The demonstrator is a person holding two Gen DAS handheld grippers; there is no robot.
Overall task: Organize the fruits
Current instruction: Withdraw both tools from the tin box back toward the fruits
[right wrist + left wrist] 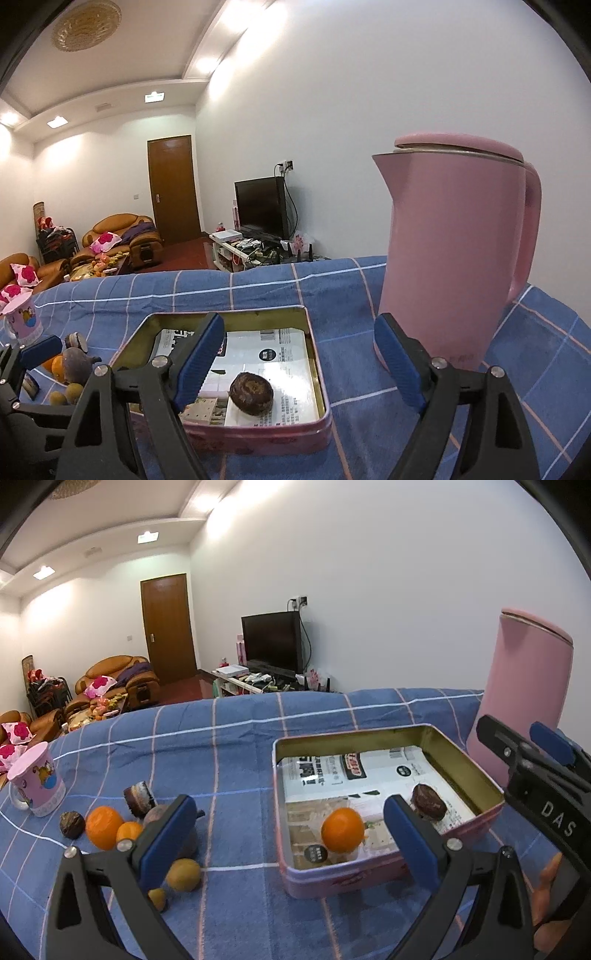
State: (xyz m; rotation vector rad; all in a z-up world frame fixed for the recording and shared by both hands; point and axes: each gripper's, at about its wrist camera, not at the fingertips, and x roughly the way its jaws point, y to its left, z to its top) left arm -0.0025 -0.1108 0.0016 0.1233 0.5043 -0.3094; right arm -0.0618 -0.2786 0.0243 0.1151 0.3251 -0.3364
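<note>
A pink tin lined with printed paper stands on the blue checked cloth. An orange and a dark brown fruit lie in it. My left gripper hangs open over the tin's near edge, its pads clear of the orange. To the left lie loose fruits: an orange, a yellowish fruit, a dark round one and a cut dark one. My right gripper is open above the tin, holding nothing, with the dark brown fruit below it.
A tall pink kettle stands just right of the tin, close to my right fingers. A pink mug sits at the far left of the table. A hand shows at the lower right. The table's far edge runs behind the tin.
</note>
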